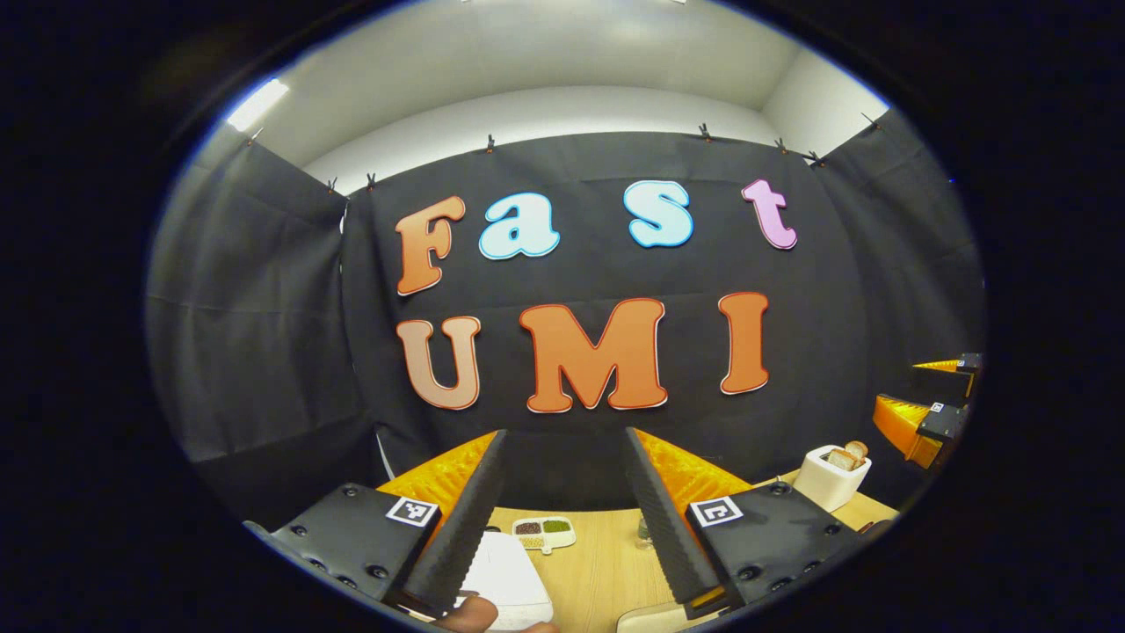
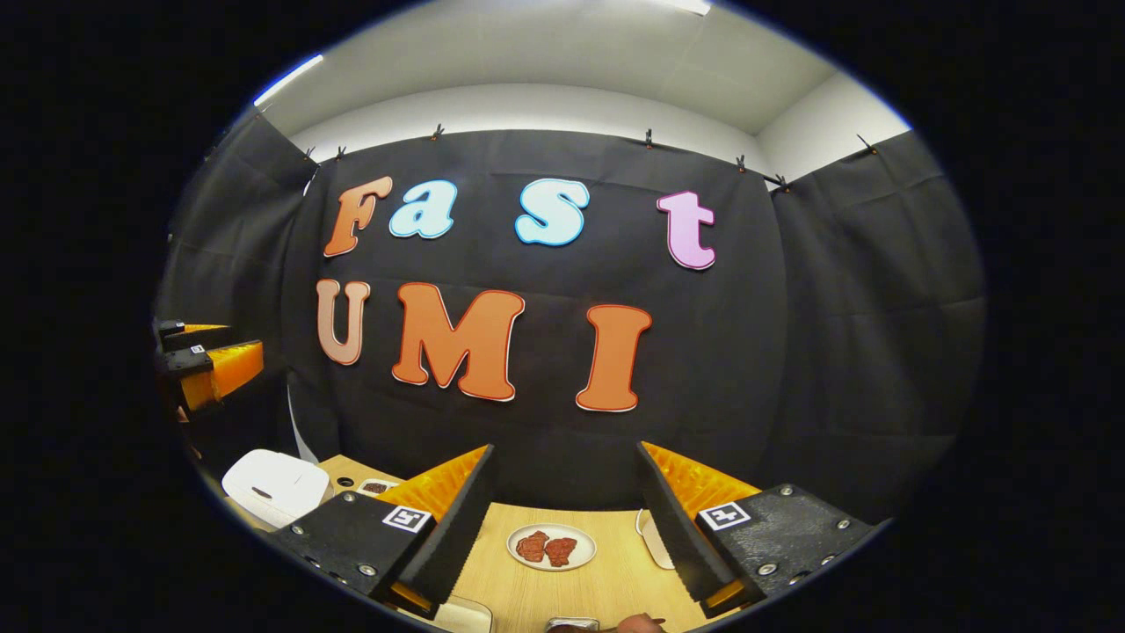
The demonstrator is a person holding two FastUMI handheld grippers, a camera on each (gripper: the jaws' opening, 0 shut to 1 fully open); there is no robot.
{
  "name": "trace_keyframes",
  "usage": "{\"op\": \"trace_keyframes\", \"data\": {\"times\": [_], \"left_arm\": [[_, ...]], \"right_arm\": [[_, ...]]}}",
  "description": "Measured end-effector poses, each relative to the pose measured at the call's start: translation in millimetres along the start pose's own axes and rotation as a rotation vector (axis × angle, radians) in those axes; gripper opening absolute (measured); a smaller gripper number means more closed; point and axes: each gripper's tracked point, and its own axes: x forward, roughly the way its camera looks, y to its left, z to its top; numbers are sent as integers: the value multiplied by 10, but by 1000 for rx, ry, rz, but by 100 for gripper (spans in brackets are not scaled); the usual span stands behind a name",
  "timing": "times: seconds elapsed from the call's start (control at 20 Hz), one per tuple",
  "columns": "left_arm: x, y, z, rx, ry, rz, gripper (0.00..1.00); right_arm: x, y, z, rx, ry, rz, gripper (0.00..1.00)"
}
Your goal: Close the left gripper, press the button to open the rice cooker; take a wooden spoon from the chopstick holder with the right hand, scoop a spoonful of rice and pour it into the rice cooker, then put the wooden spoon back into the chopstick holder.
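Both hand-held grippers are held released above the bench (image 1: 606, 563): the left hand-held gripper (image 1: 562, 483) and right hand-held gripper (image 2: 567, 492) grasp nothing. The white rice cooker (image 2: 274, 485), lid down, is seen at 8 o'clock in the right gripper view.

Both views are evenly and brightly lit from above. A ceiling light strip (image 1: 257, 104) is blown out to glare at the upper left of the left gripper view; another strip (image 2: 290, 77) is seen likewise in the right gripper view. Strong fisheye bending is seen toward the edges. Focus is sharp; shadows are soft on the counter (image 2: 606, 580).
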Motion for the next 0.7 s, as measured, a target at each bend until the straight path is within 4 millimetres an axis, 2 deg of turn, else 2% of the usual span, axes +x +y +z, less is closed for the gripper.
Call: {"op": "trace_keyframes", "data": {"times": [0.1, 0.2, 0.25, 0.35, 0.4, 0.45, 0.5, 0.55, 0.7], "left_arm": [[-47, -166, -104, -1, 14, -34, 89], [-112, -247, -222, 3, 36, -57, 88], [-141, -283, -256, 9, 44, -65, 92], [-150, -289, -320, 31, 53, -65, 88], [-159, -273, -317, 38, 52, -56, 88], [-163, -269, -325, 37, 52, -51, 95], [-162, -281, -333, 29, 54, -51, 92], [-164, -275, -336, 25, 53, -49, 92], [-189, -243, -411, 25, 66, -30, 89]], "right_arm": [[-17, -5, -43, -14, 7, -10, 95], [-40, -12, -92, -19, 19, -17, 95], [-50, 1, -107, -14, 23, -16, 95], [-63, 9, -152, -1, 34, -20, 97], [-66, 16, -164, 3, 37, -18, 95], [-66, 19, -173, 2, 39, -24, 97], [-53, 14, -181, -2, 39, -30, 95], [-59, 15, -185, -4, 38, -31, 97], [-54, 50, -206, 17, 38, -25, 95]]}}
